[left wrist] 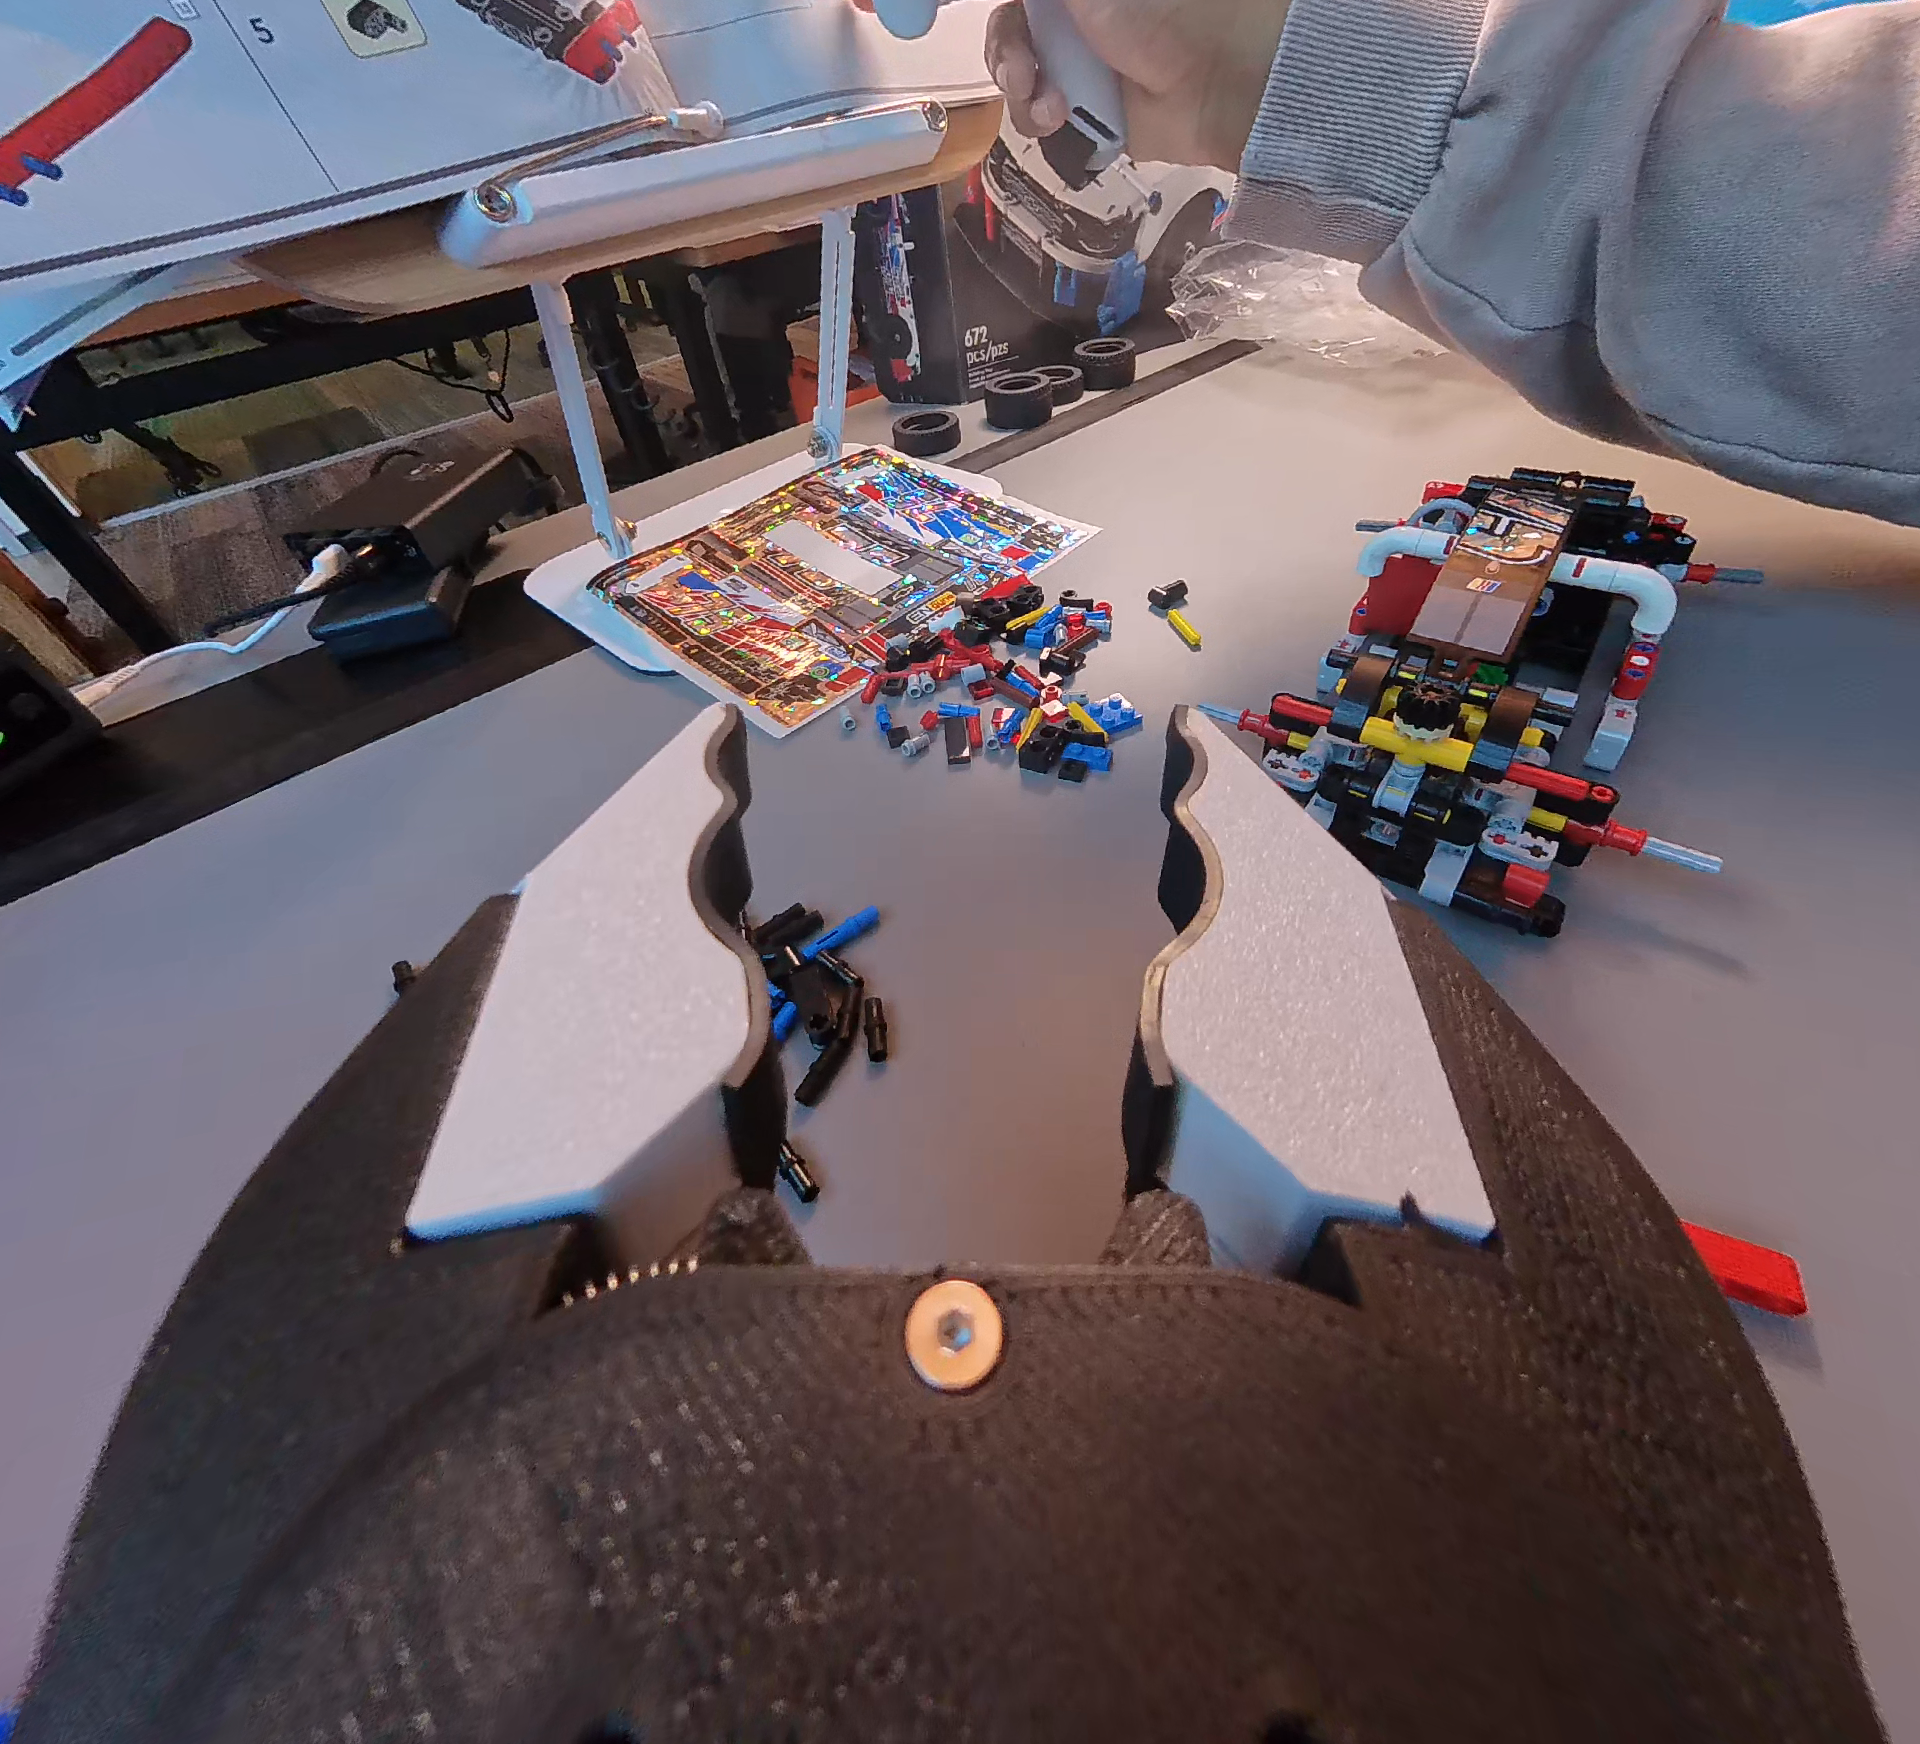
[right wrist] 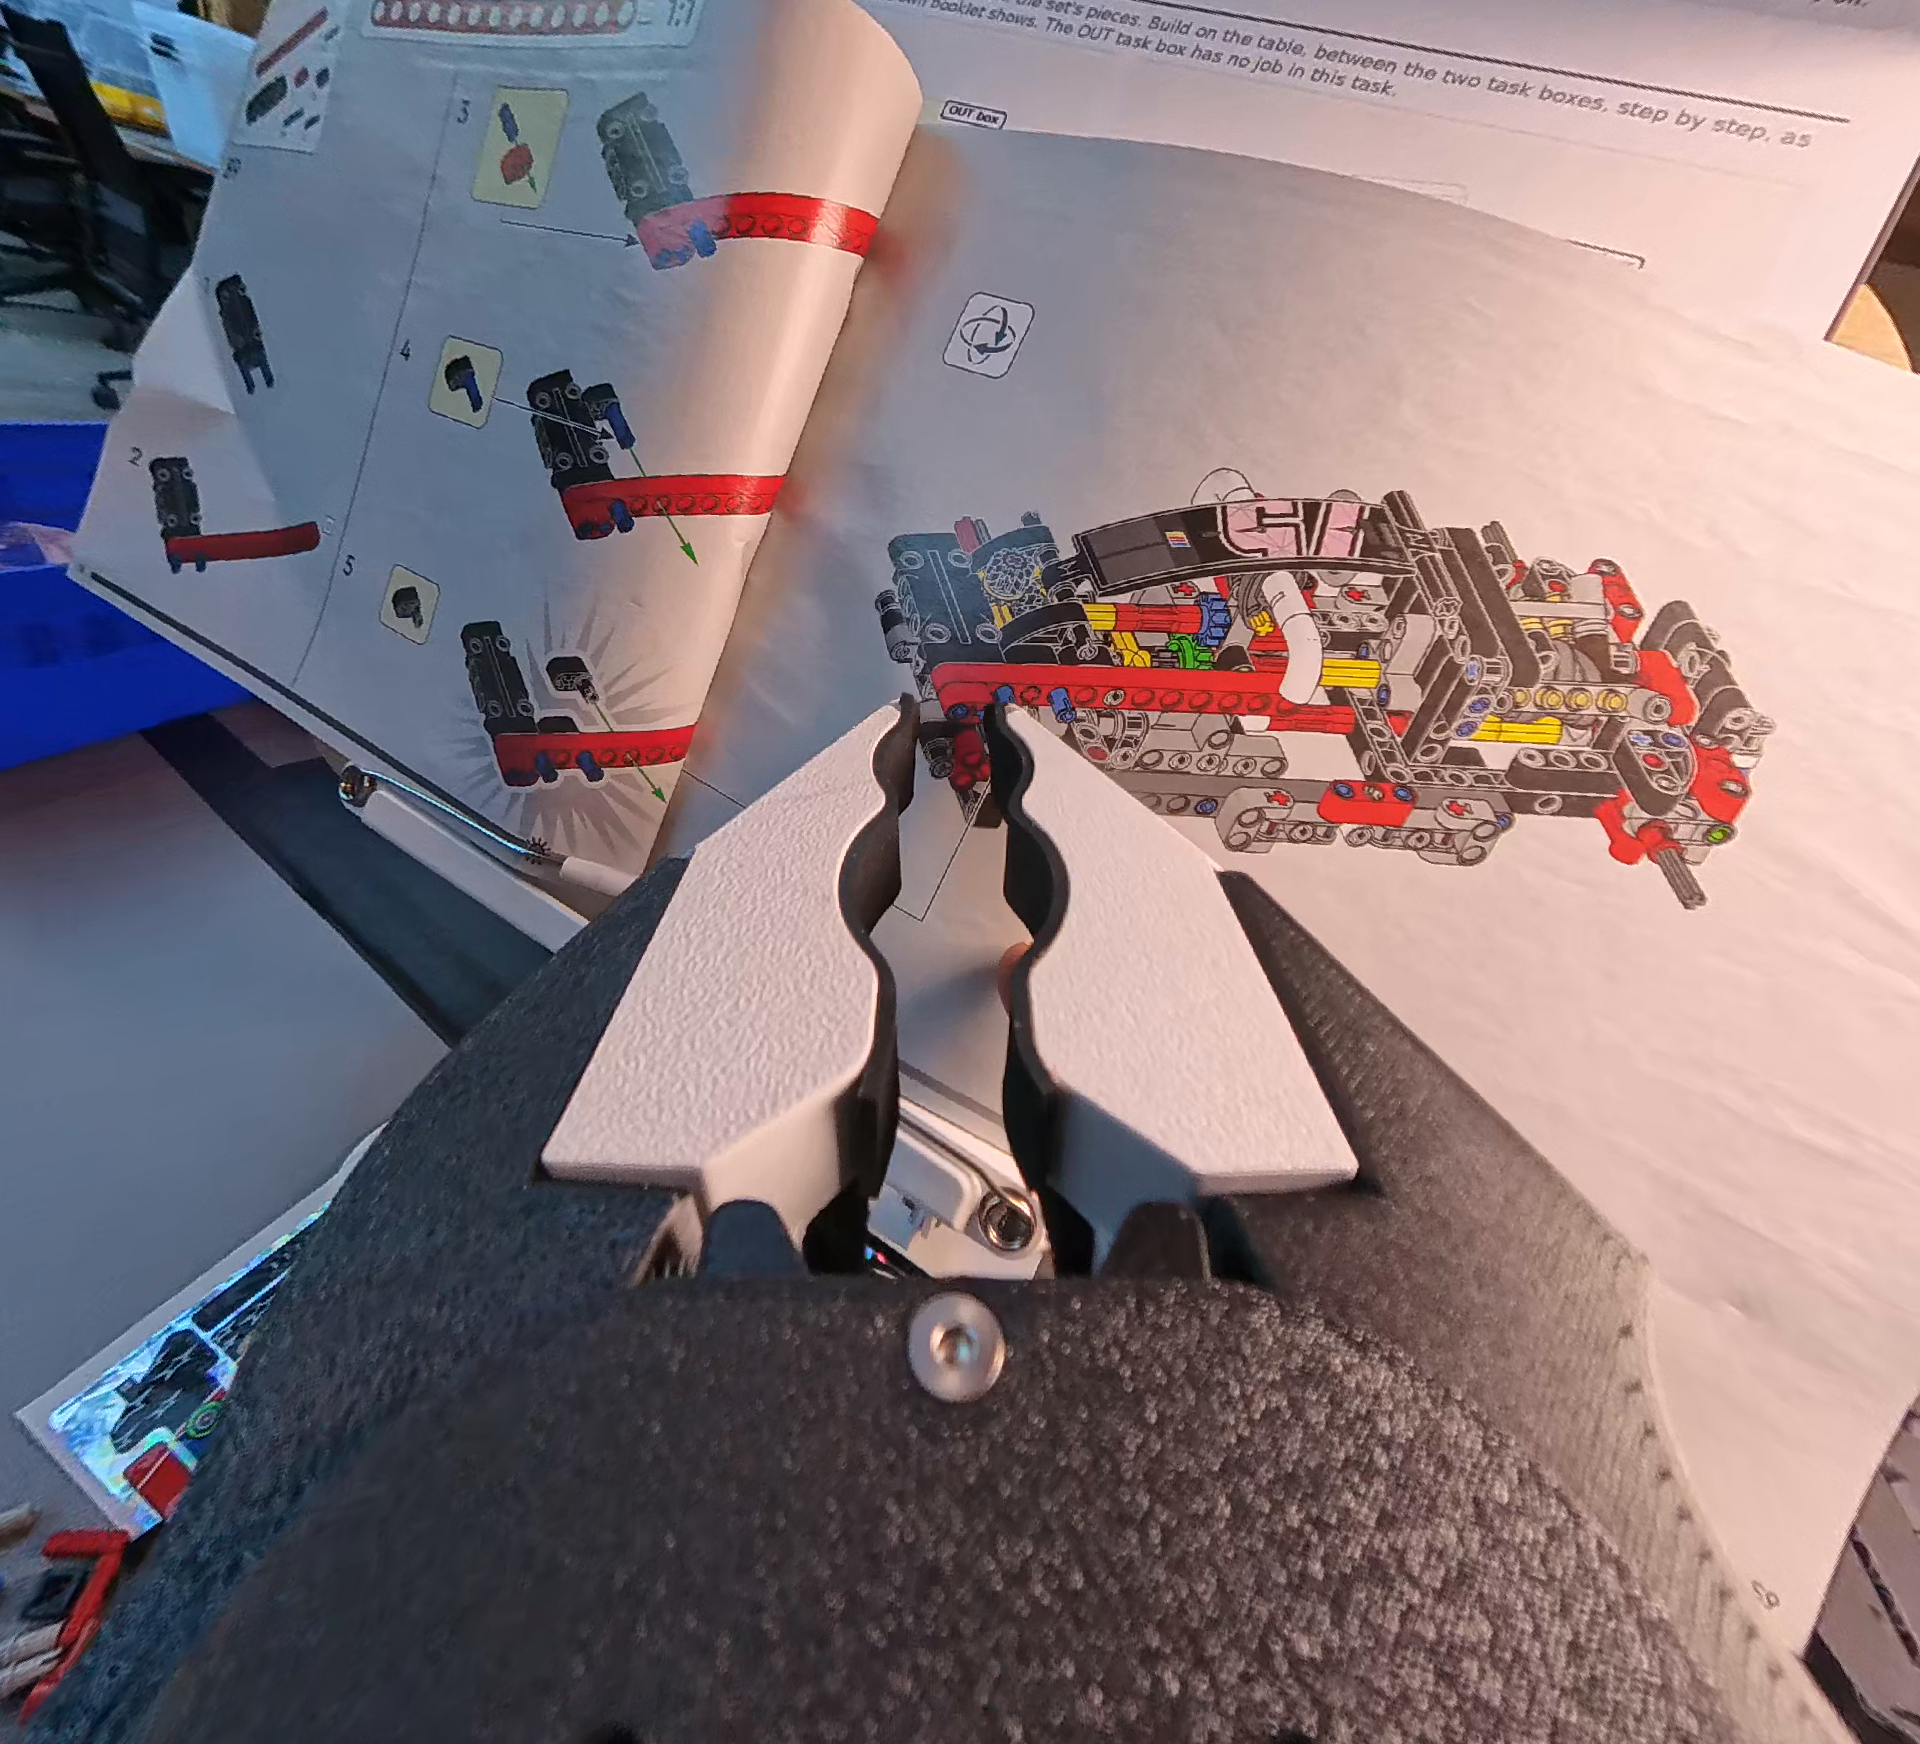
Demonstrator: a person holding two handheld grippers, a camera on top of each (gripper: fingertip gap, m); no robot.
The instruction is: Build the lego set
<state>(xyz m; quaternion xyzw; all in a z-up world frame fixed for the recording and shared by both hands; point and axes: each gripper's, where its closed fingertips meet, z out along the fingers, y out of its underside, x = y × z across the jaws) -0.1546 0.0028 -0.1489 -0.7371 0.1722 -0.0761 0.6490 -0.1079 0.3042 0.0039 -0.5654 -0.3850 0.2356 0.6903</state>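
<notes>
Left tool (left wrist: 956, 759) agape, right tool (right wrist: 951, 728) narrowed.

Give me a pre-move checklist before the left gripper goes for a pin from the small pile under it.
1. Left gripper jaws wide open, nothing between them: ok.
2. Black and blue pins lie on the table between the jaws, near the left one: ok.
3. Right gripper up at the instruction booklet, jaws nearly closed: whether it grips a page, cannot tell.
4. Booklet page lying flat: not ok, one page curls, blurred.
5. Partly built car stands beside the loose-parts pile, apart from the pins: ok.
</notes>
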